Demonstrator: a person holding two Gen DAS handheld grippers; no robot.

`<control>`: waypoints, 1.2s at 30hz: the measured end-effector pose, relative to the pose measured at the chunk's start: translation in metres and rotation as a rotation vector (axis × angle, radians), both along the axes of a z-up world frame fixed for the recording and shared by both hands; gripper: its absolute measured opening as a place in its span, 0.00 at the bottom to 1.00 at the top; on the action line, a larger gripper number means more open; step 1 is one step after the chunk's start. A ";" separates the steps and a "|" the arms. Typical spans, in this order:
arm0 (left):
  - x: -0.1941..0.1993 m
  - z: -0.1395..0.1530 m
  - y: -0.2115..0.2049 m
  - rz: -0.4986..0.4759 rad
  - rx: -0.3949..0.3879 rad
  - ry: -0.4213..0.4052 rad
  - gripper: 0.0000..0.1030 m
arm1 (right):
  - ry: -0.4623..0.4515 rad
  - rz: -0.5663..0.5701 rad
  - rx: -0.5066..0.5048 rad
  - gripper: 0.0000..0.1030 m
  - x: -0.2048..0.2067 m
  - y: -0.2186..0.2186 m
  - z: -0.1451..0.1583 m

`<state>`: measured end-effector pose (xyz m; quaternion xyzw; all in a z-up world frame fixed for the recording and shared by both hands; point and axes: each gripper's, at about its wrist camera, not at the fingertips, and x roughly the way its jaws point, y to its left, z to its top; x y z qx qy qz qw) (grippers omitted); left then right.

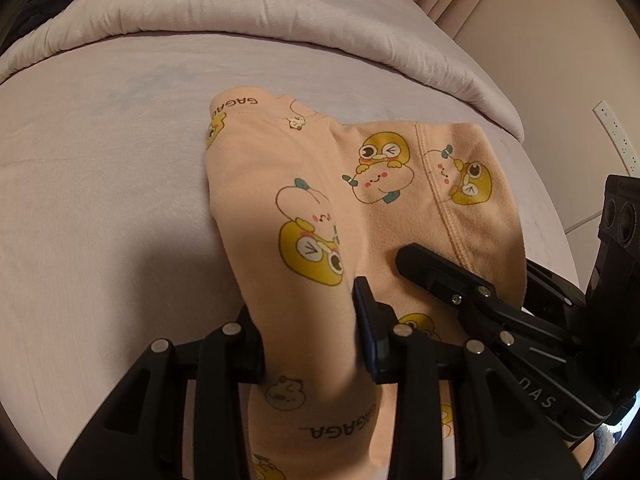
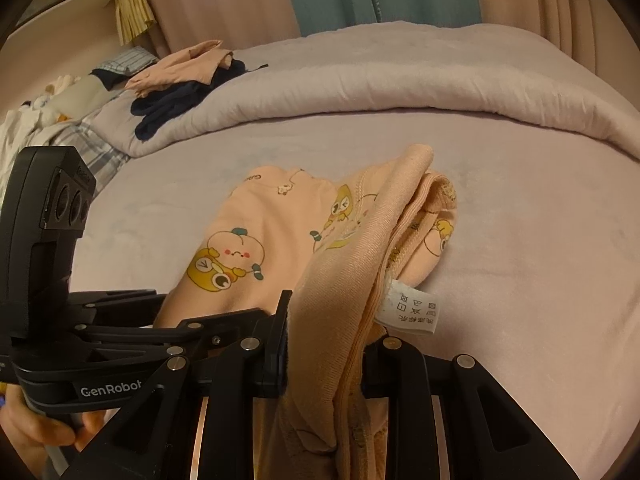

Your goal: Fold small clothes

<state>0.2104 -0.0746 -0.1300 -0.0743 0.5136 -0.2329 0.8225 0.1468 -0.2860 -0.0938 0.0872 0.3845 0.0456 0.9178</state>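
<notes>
Fingers [image 1: 366,320] of the left gripper [image 1: 312,344] are clamped on a raised fold of the peach cartoon-print garment [image 1: 400,200], which lies on the pale bed sheet [image 1: 100,200]; the right gripper [image 1: 452,280] rests on the cloth beside it. From the right wrist, that gripper's fingers [image 2: 280,340] pinch a bunched edge of the garment near its white care label [image 2: 412,312], below the rolled-back duvet [image 2: 400,92]. A hand [image 2: 44,436] holds the left tool.
</notes>
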 end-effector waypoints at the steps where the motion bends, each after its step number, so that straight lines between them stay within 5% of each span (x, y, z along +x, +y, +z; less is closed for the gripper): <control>1: 0.000 0.000 0.000 0.000 -0.001 -0.001 0.34 | -0.001 0.000 0.000 0.26 -0.001 0.000 0.001; 36: -0.026 0.013 0.009 -0.001 -0.021 -0.013 0.34 | -0.031 0.044 0.001 0.26 -0.035 0.003 0.017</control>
